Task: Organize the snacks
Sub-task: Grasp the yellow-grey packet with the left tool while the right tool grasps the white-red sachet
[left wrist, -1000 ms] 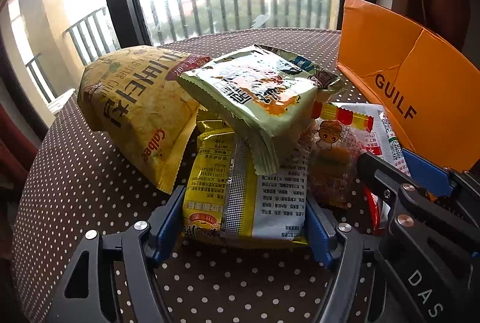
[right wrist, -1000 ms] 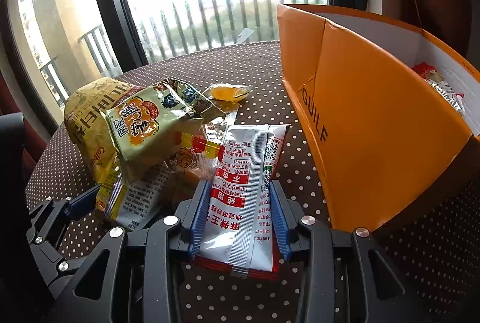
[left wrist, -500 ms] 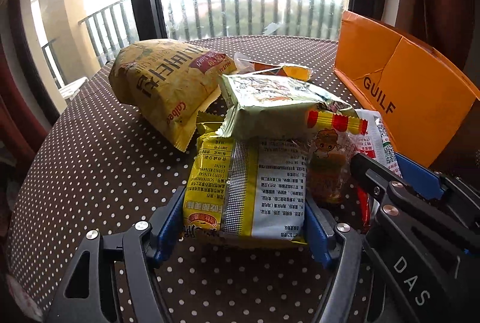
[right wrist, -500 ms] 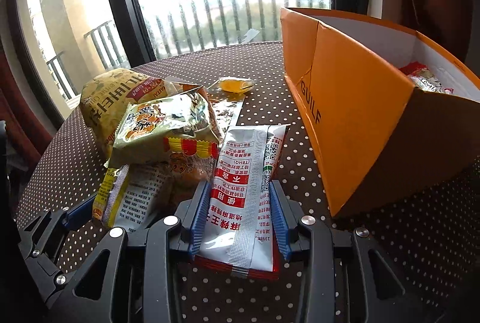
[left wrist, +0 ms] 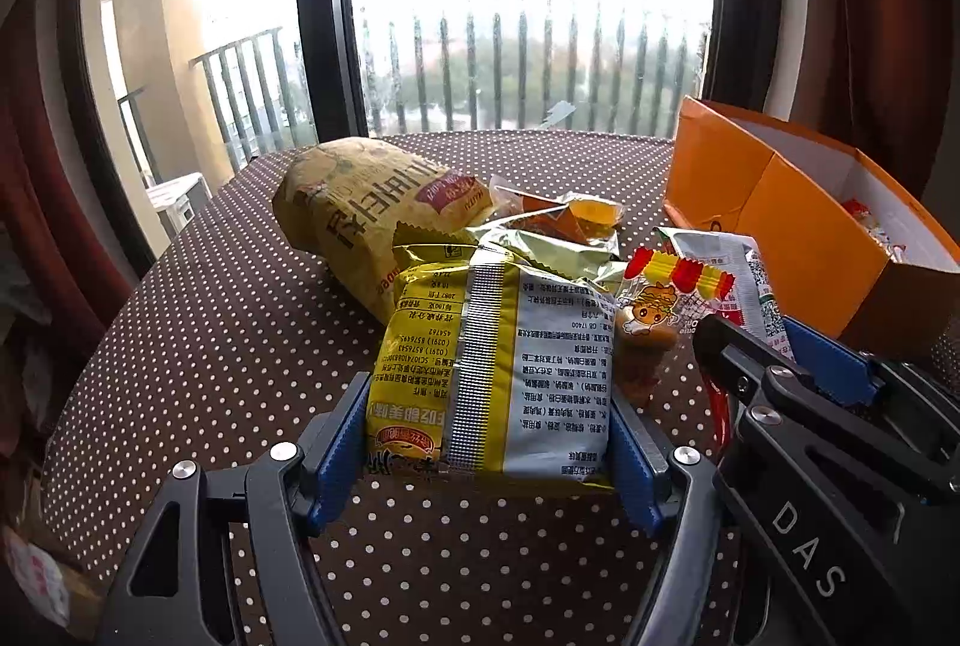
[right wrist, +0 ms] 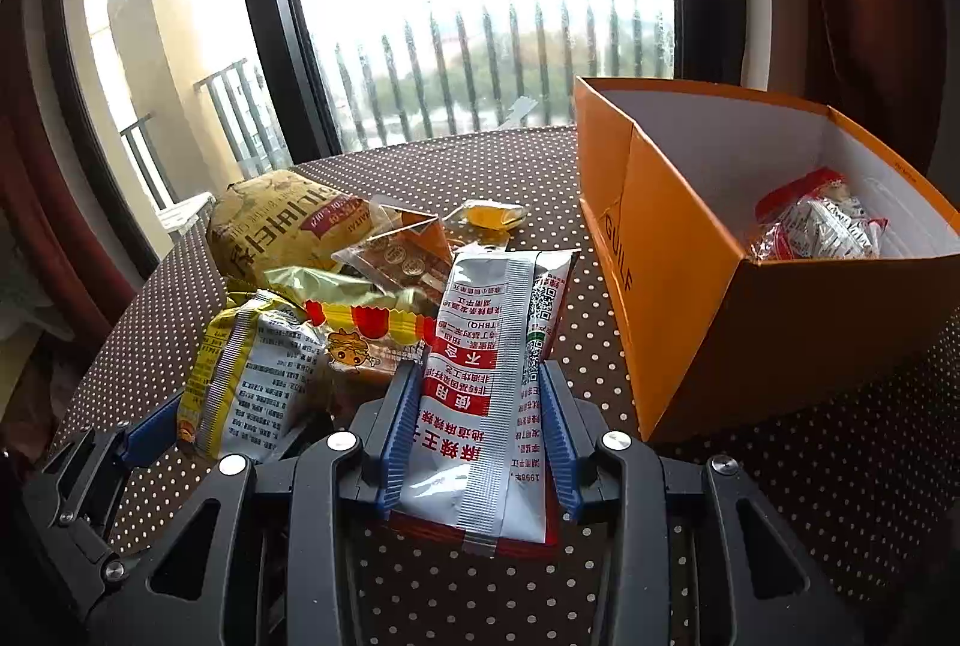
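Observation:
My left gripper (left wrist: 486,406) is shut on a yellow-and-silver snack packet (left wrist: 498,346), gripping its sides and holding it a little above the dotted tablecloth (left wrist: 240,346). Close to its right, my right gripper (right wrist: 480,382) is shut on a red-and-silver packet (right wrist: 486,304), also raised. The same yellow-and-silver packet (right wrist: 258,376) shows at lower left in the right wrist view. An open orange box (right wrist: 672,256) stands to the right with a red-and-white wrapped snack (right wrist: 810,220) inside; the orange box (left wrist: 798,226) also appears in the left wrist view.
A large yellow chip bag (left wrist: 366,214) lies at the back left of the pile. A green packet (left wrist: 540,244), a clear cartoon-printed packet (left wrist: 666,298) and a small orange jelly cup (left wrist: 594,211) lie between the grippers and the window. The round table's edge curves along the left.
Both grippers have risen with their packets and drawn back from the pile. The green packet that rested on the yellow-and-silver one now lies behind it. The box's inside has come into view.

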